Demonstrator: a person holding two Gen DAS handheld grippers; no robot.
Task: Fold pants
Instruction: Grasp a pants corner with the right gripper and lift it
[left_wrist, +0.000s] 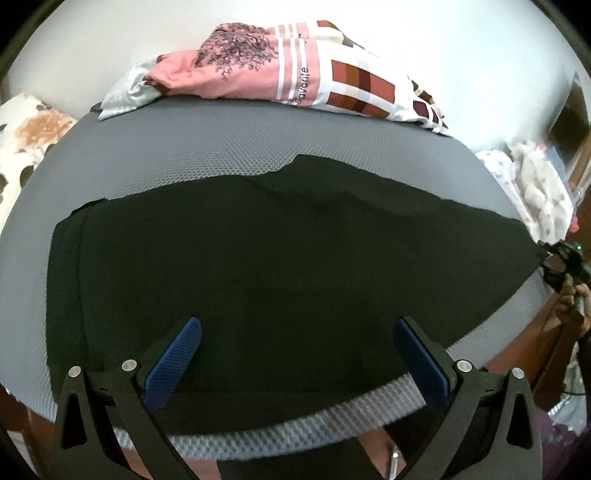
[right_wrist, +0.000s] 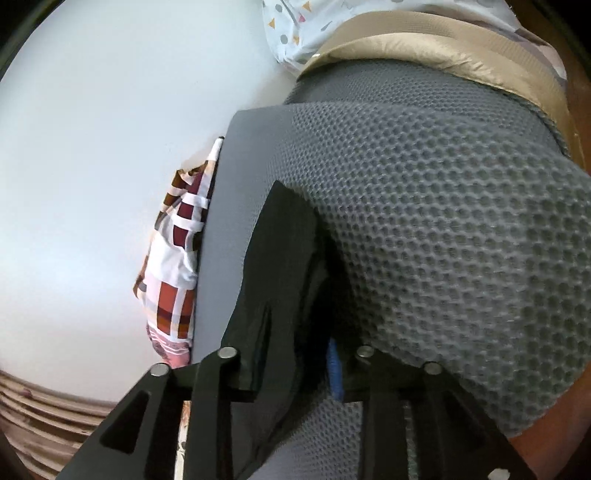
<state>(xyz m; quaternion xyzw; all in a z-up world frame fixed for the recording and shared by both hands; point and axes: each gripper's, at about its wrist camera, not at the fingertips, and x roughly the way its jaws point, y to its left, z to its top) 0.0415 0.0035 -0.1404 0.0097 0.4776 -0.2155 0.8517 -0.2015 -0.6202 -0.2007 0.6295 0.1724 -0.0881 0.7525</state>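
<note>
Now the left gripper (left_wrist: 295, 354) hovers agape over flattened pants (left_wrist: 280, 266) while the right gripper (right_wrist: 295, 365) loosely straddles their end; next, regrip for folding.

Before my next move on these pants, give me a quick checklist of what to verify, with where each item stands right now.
1. Left tool free: ok, pads wide apart above the black pants, nothing between them.
2. Pants spread out: ok, lying flat on the grey mesh pad, with a small ripple at the far edge.
3. Right tool grip: cannot tell; black cloth lies between its fingers, but contact with the pads is hidden.
4. Near edge of the pants on the pad: ok, a strip of mesh shows in front of it.
5. Patterned bedding out of the way: ok, bare mesh separates it from the pants.
</note>
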